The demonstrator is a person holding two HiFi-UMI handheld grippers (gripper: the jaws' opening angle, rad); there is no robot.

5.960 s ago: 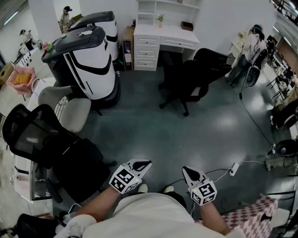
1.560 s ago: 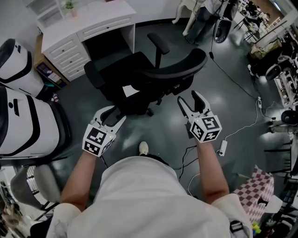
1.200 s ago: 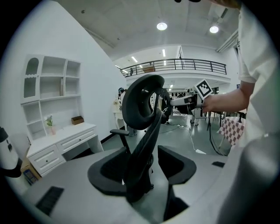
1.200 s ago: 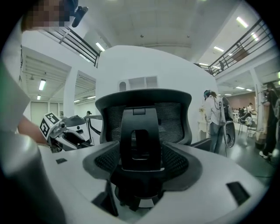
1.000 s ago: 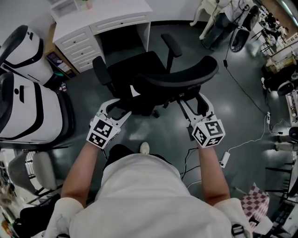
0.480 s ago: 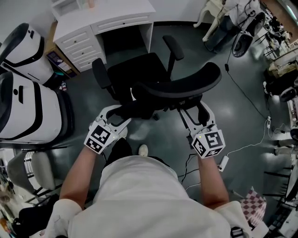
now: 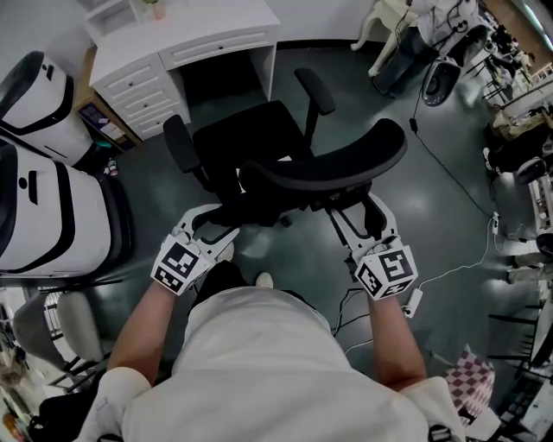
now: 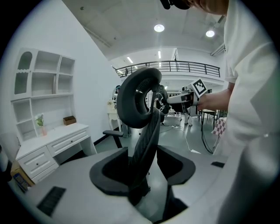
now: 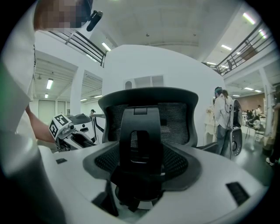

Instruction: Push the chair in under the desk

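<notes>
Left of the left gripper [image 7: 220, 223], a white-and-black machine [image 7: 34, 216] and a grey chair [image 7: 69, 324]; right of the right gripper [image 7: 354, 214], a power strip [image 7: 411, 303], its cable [image 7: 449, 268] and a checkered bag [image 7: 469, 366].

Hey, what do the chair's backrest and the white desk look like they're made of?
Chair backrest: black mesh fabric in a matte plastic frame, going by the see-through weave.
Desk: likely painted wood or laminated board, with a smooth white finish and panelled drawer fronts. The core can't be told.
</notes>
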